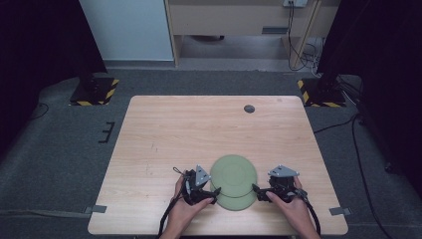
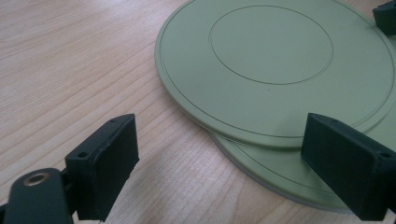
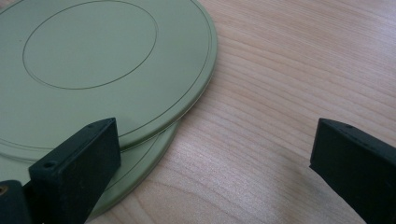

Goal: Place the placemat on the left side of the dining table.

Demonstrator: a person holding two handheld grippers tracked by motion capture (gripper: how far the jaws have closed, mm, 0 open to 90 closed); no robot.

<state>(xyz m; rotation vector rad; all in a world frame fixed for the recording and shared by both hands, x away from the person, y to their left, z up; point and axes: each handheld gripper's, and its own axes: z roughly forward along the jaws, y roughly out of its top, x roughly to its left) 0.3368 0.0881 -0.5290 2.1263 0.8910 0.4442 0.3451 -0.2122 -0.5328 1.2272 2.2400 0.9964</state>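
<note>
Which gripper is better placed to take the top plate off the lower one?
Probably the left gripper: it is open, and one of its fingers already overlaps the top plate rim. The right gripper is open too, but most of its gap faces bare table.

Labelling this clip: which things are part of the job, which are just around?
In the job:
top plate, resting offset on the bottom plate
left gripper, jaws open at the plates' edge
right gripper, jaws open at the opposite edge

Just around:
table
dark round spot near the table's far edge
cables on the floor
</note>
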